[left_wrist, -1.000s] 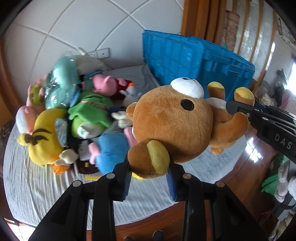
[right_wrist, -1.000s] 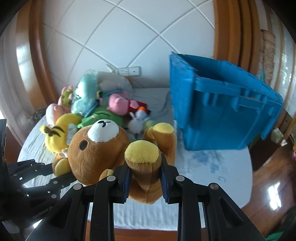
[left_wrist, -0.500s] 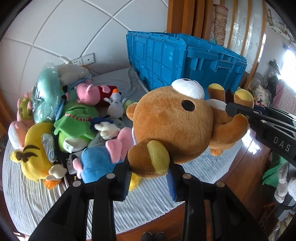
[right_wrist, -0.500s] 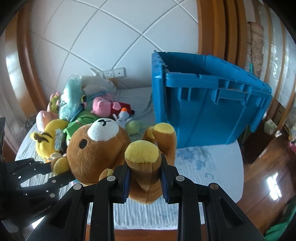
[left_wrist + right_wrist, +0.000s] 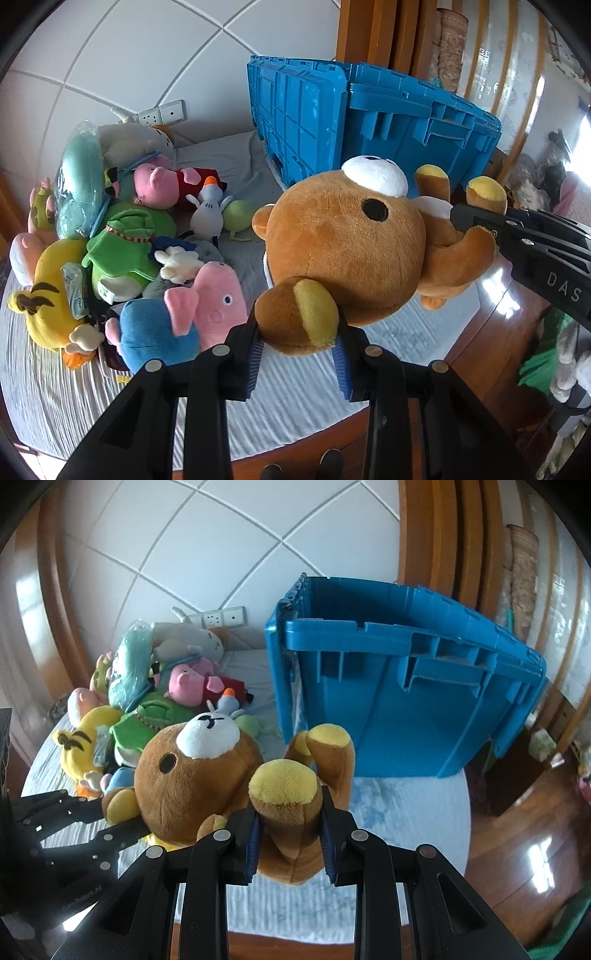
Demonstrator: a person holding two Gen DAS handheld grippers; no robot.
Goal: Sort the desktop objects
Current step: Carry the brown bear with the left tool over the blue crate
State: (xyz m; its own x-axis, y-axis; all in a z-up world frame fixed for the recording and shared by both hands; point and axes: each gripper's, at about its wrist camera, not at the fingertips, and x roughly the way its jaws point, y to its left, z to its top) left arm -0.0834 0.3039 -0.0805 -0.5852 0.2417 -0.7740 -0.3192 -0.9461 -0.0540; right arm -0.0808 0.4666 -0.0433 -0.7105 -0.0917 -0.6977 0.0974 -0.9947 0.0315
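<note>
Plush pile (image 5: 122, 240) at left sits farther toward the frame edge than a second ago. Brown teddy bear (image 5: 343, 254) aloft mid-frame: left gripper (image 5: 297, 354) clamped on its ear, right gripper (image 5: 290, 843) clamped on its foot. Blue crate (image 5: 406, 686) at right looms nearer, larger.

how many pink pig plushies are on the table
2. One pink pig in a red dress lies toward the back of the pile, near the wall. One pink pig in a blue outfit lies at the pile's front edge. Others may be buried under the heap.
</note>
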